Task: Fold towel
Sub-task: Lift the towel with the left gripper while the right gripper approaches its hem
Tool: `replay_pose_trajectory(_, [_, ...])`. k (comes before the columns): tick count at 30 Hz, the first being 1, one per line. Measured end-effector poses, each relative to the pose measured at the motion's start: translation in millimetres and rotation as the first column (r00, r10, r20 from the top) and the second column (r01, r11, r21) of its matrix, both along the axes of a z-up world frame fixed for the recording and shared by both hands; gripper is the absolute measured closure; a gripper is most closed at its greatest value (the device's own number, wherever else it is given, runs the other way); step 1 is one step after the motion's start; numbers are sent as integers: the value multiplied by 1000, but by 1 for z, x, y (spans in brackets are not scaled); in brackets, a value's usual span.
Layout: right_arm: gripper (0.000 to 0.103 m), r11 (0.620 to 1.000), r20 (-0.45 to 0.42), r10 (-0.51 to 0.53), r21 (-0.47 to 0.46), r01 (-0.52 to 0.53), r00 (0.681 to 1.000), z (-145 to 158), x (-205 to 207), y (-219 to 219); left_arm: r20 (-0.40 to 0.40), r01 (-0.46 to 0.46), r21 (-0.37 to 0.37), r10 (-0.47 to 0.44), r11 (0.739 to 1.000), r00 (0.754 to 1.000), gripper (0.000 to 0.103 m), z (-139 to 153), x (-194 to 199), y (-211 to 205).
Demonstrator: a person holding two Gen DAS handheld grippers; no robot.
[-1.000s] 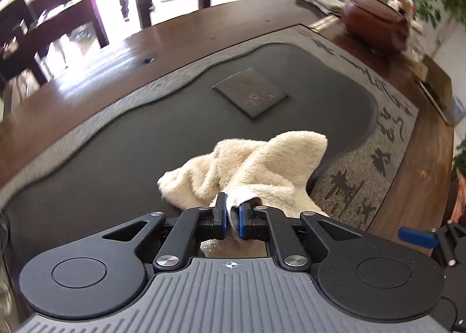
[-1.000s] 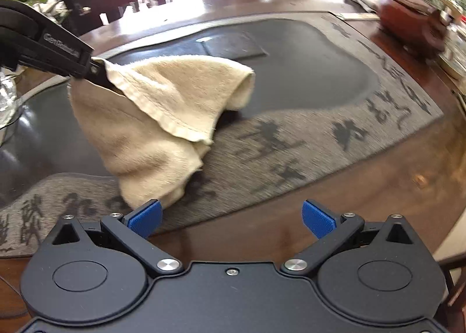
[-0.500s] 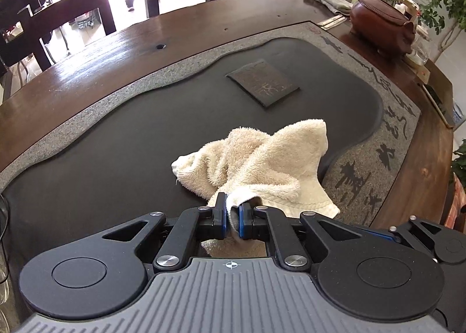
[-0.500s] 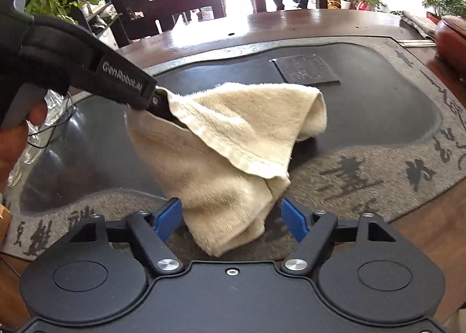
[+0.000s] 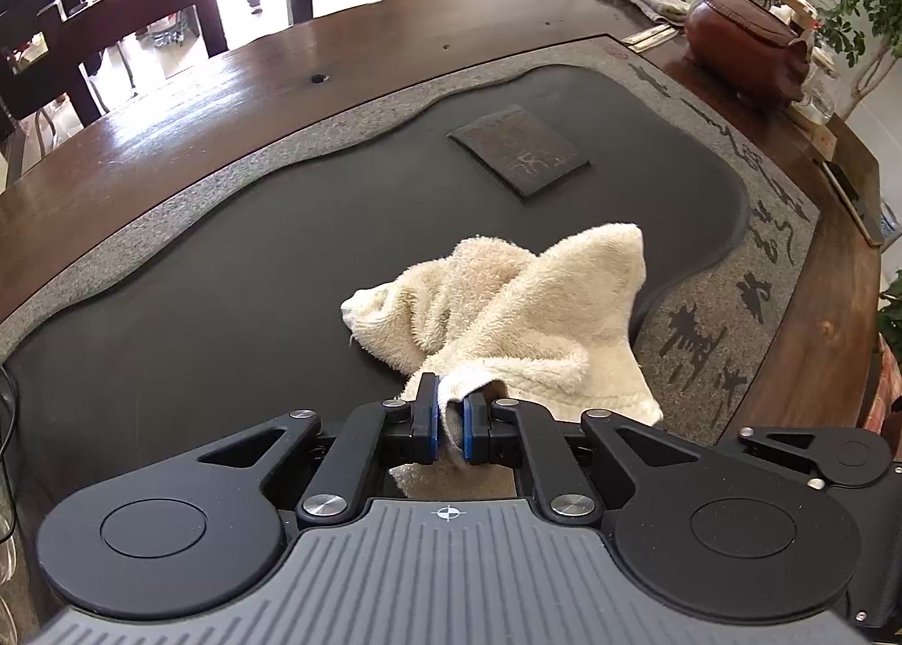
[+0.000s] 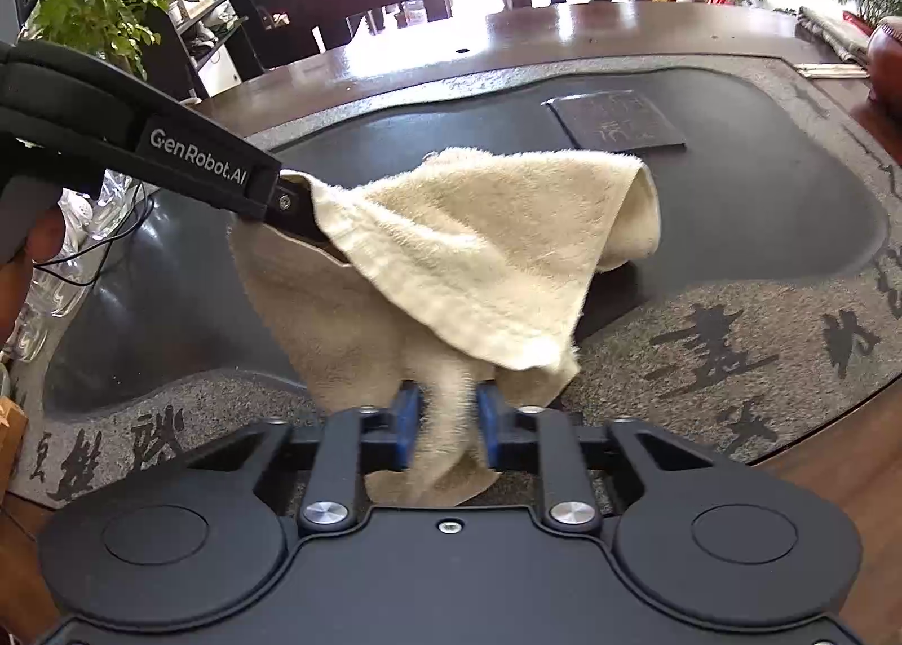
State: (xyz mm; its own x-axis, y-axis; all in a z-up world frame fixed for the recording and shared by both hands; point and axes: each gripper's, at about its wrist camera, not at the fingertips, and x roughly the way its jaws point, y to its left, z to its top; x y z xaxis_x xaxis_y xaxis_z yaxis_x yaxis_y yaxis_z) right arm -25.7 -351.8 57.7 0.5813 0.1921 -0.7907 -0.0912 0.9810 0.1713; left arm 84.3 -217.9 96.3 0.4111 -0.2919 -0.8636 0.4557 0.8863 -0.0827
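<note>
A cream terry towel (image 5: 524, 306) lies bunched on the dark stone tea tray (image 5: 225, 278), partly lifted. My left gripper (image 5: 449, 419) is shut on one corner of the towel and holds it above the tray; it shows in the right wrist view (image 6: 293, 211) at the left. In the right wrist view the towel (image 6: 479, 250) drapes down from that corner. My right gripper (image 6: 445, 433) has its blue pads closed onto a hanging lower corner of the towel near the tray's front rim.
A dark square mat (image 5: 518, 149) lies on the tray behind the towel. A brown clay pig figure (image 5: 744, 47) stands at the far right of the wooden table (image 5: 169, 126). Chairs and potted plants stand beyond. A glass object and cable (image 6: 73, 261) sit at the left.
My right gripper moved left and forward to the towel's hanging corner and closed on it; it was open a second ago. My left gripper kept its grip.
</note>
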Motion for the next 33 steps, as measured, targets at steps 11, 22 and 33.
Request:
replay_pose_trajectory(11, [97, 992, 22, 85, -99, -83, 996, 13, -22, 8, 9, -85, -2, 85, 996, 996, 94, 1, 5, 18])
replay_pose_trajectory(22, [97, 977, -3, 138, -162, -136, 990, 20, -55, 8, -65, -115, -5, 114, 993, 991, 94, -17, -22, 44])
replay_pose_trajectory(33, [97, 953, -113, 216, -194, -235, 970, 2, -86, 19, -145, -27, 19, 29, 999, 989, 92, -40, -66, 59])
